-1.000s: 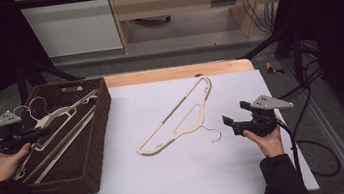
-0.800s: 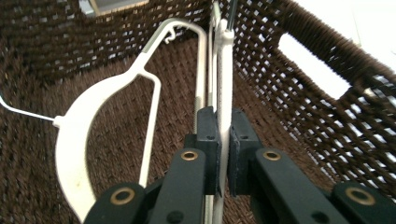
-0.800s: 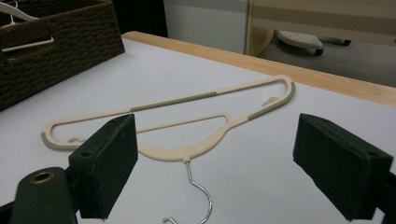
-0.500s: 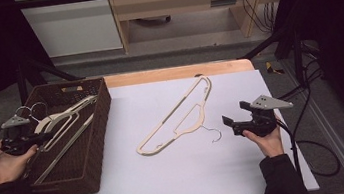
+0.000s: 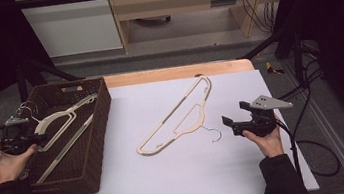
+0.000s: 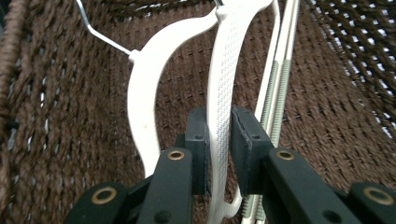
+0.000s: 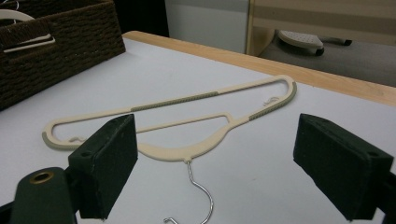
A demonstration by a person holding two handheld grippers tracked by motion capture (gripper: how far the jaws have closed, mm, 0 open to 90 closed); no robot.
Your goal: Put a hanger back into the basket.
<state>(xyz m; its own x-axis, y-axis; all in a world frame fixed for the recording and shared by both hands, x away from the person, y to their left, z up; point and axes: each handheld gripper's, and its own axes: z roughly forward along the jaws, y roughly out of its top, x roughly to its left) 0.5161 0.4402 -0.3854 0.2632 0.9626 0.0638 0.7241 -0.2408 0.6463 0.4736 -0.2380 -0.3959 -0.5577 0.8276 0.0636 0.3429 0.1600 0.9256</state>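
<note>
A cream hanger (image 5: 163,123) with a metal hook lies flat on the white table (image 5: 170,178); in the right gripper view the hanger (image 7: 177,100) is just ahead of the jaws. My right gripper (image 5: 231,124) (image 7: 217,135) rests beside the hook, open, with nothing between its pads. A brown wicker basket (image 5: 104,116) at the left holds a white hanger (image 5: 57,123) and another under it. My left gripper (image 5: 34,139) (image 6: 218,116) reaches into the basket. Its jaws have just been opening, and the white hanger's arm (image 6: 219,70) stands between the barely parted pads.
The basket's woven floor (image 6: 70,116) lies under the left jaws. A wooden strip (image 5: 177,72) edges the table's far side. Cables (image 5: 308,109) trail off the table's right edge. A pale cabinet (image 5: 69,24) and a wooden shelf unit (image 5: 177,0) stand beyond the table.
The left hand has shifted a little and turned, setting the white hanger lower into the basket. The right hand and the hanger on the table have not moved.
</note>
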